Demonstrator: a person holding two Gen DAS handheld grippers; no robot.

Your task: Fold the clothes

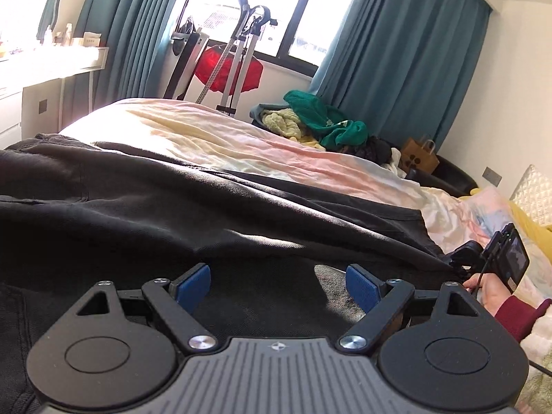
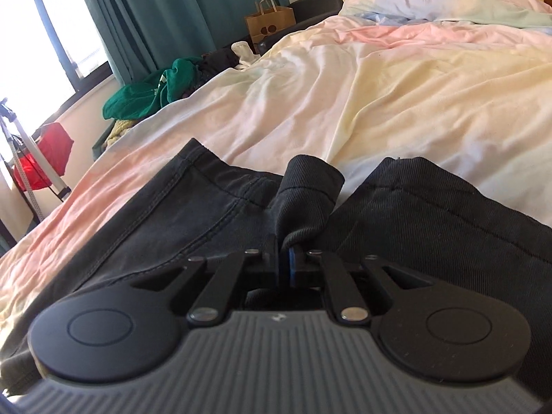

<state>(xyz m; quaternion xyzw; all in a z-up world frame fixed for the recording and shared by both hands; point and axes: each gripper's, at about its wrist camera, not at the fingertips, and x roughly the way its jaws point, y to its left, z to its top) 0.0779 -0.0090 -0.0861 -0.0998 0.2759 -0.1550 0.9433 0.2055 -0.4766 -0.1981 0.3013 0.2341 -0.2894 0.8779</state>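
The bed (image 2: 396, 86) had a soft sheet in pink, yellow and white, all wrinkly. Teal curtains (image 1: 396, 51) hung by a bright window (image 1: 262, 10). A pile of clothes with a green top (image 1: 324, 117) sat past the far side of the bed, near a brown paper bag (image 2: 270, 22). A red cloth (image 1: 227, 69) hung under the window. Black pants (image 2: 214, 200) lay flat on the bed. The left gripper (image 1: 278, 284) had its blue fingers (image 1: 362, 288) spread wide apart, with the pants lying under and in front of them. The right gripper (image 2: 288, 258) had its fingers pressed together, pinching a fold of the pants that stuck up just ahead of them.
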